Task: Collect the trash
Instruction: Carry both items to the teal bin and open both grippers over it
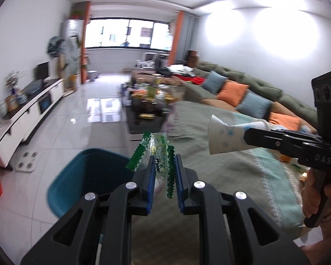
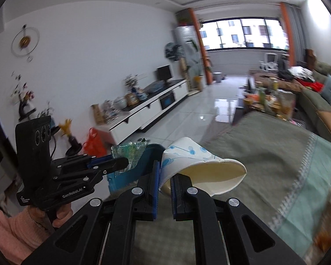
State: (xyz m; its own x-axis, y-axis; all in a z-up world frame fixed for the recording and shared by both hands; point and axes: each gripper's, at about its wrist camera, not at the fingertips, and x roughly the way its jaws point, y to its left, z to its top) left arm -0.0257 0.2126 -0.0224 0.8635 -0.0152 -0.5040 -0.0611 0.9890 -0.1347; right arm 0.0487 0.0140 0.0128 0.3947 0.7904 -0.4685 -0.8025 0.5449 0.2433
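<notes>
Right now you hold two pieces of trash, one per tool: your left gripper (image 1: pixel 164 161) is clamped on one clear green-edged wrapper (image 1: pixel 157 152) above the single teal bin (image 1: pixel 77 176), and your right gripper (image 2: pixel 165 172) pinches one crushed paper cup (image 2: pixel 200 167) over the green cloth (image 2: pixel 275 154).

Green cloth (image 1: pixel 209 154) with a pale teal band covers the bench in the foreground. Sofa (image 1: pixel 264 84) along the right wall carries blue and orange cushions (image 1: pixel 232 92). Coffee table (image 1: pixel 147 108), crowded with blurred items, stands beyond the bench's far edge. White TV cabinet (image 2: pixel 147 110) lines the left wall, bearing a screen (image 2: pixel 164 72) and ornaments. Window (image 1: pixel 125 34) fills the far wall; wall clock (image 2: pixel 25 42).
</notes>
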